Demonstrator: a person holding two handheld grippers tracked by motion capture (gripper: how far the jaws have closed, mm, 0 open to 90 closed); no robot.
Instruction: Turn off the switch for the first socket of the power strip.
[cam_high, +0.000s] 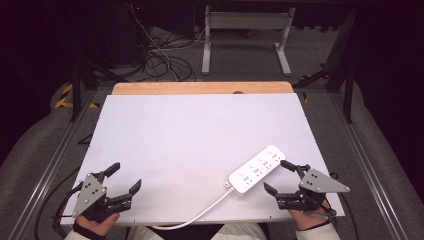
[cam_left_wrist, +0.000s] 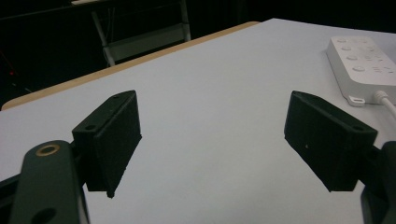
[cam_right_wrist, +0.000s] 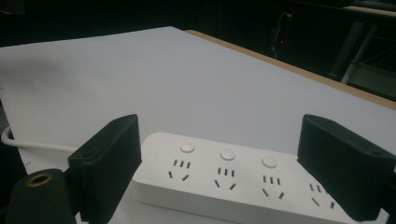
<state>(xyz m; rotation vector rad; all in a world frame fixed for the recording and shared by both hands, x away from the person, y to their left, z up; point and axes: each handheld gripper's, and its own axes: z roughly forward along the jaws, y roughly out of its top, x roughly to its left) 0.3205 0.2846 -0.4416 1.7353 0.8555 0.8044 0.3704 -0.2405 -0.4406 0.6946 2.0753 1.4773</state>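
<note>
A white power strip (cam_high: 256, 170) with several sockets and round buttons lies slantwise on the white tabletop (cam_high: 200, 135) at the near right. Its white cable (cam_high: 200, 212) runs off the front edge. My right gripper (cam_high: 276, 175) stands open just on the near side of the strip, and its pads are not touching it. In the right gripper view the strip (cam_right_wrist: 233, 179) lies crosswise close ahead of the wide-apart jaws of the right gripper (cam_right_wrist: 222, 123). My left gripper (cam_high: 127, 175) rests open at the near left corner with nothing between its fingers. In the left gripper view, the left gripper (cam_left_wrist: 212, 135) faces bare table, with the strip (cam_left_wrist: 362, 65) far right.
A wooden strip (cam_high: 200, 88) borders the table's far edge. Beyond it on the floor are tangled cables (cam_high: 160, 60) and a white desk frame (cam_high: 245, 35). Metal rails (cam_high: 60, 155) run along both sides of the table.
</note>
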